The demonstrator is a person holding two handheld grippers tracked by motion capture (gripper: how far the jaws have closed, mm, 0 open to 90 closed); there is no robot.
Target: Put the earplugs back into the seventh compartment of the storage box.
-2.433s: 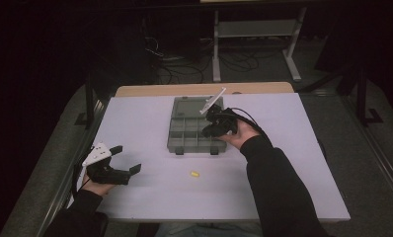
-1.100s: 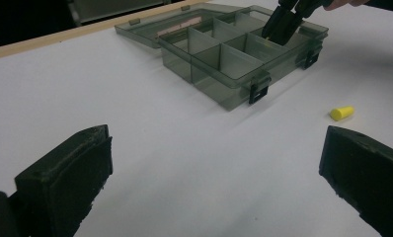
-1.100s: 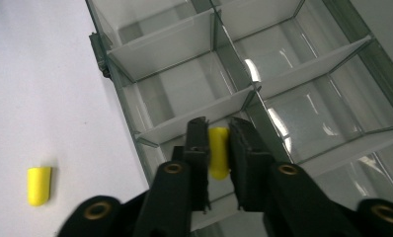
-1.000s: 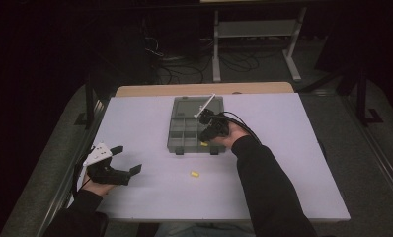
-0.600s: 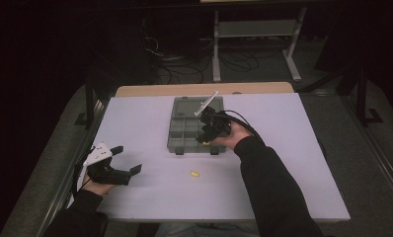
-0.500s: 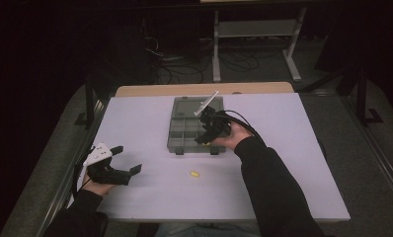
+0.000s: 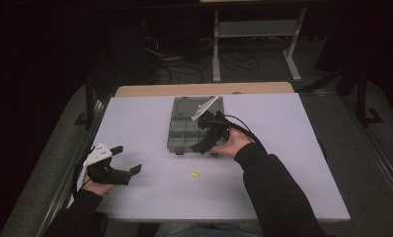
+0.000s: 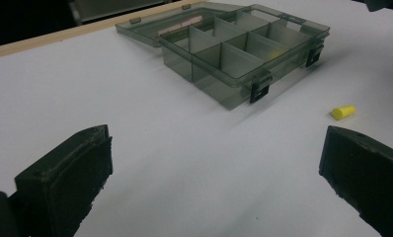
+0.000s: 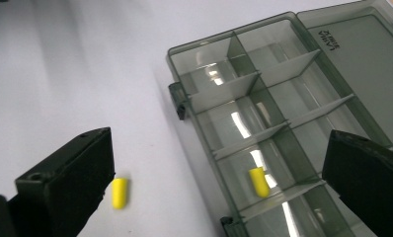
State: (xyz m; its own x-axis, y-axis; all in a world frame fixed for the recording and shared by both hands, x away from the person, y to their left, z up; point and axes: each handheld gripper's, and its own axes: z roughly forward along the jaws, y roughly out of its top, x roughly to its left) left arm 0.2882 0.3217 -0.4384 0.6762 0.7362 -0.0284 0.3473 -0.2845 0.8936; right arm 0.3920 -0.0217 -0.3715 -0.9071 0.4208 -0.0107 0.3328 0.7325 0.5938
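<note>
White surface (image 7: 293, 163) carries an open compartment box (image 9: 283, 128); one yellow plug (image 9: 257, 181) lies in a near-row cell, probably just dropped. Right gripper (image 7: 209, 133) hovers above, jaws apart (empty). Second plug (image 7: 195, 174) lies loose before the box, likely next. Left gripper (image 7: 116, 167) idles, jaws apart.

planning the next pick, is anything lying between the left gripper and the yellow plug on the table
Nothing visible does. The left gripper is open, and bare white table lies between its fingers and the yellow plug, which sits loose in front of the open organiser box.
</note>
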